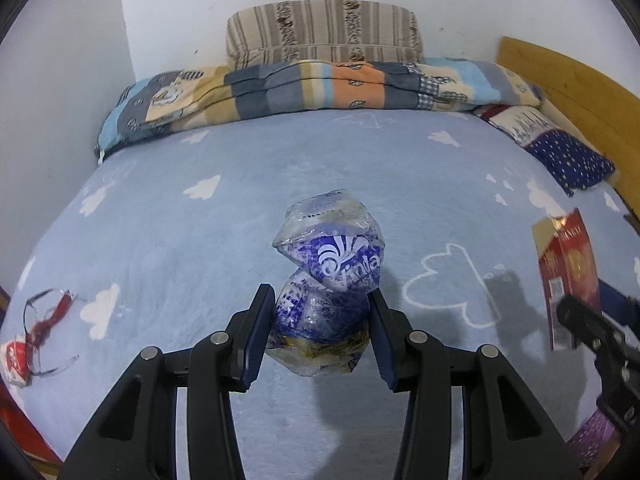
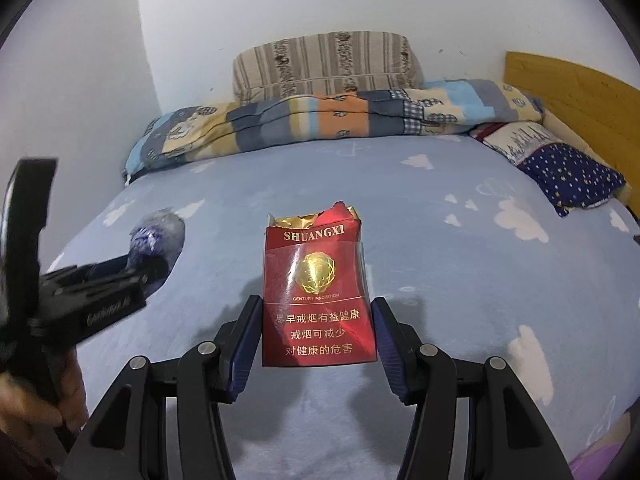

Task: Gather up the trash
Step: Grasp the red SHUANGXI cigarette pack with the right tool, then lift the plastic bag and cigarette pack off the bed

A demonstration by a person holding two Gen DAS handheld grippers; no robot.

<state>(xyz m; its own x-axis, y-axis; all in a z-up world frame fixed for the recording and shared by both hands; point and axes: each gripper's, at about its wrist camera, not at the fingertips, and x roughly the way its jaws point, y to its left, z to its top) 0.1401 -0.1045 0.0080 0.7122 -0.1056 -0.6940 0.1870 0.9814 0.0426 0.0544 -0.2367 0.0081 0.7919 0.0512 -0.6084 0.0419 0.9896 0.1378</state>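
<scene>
My left gripper [image 1: 322, 300] is shut on a crumpled clear plastic bag with blue print [image 1: 330, 264] and holds it above the blue bed sheet [image 1: 240, 216]. My right gripper [image 2: 316, 304] is shut on a torn-open red cigarette pack [image 2: 316, 296], held upright above the sheet. The pack also shows at the right edge of the left wrist view [image 1: 568, 276]. The bag and the left gripper show blurred at the left of the right wrist view [image 2: 156, 240]. A red and clear wrapper scrap [image 1: 36, 332] lies on the sheet at the left edge.
A folded patchwork quilt [image 1: 320, 88] and a striped cushion [image 1: 324, 28] lie at the back against the white wall. A navy starred pillow [image 1: 560, 148] lies at the right by the wooden headboard [image 1: 568, 80].
</scene>
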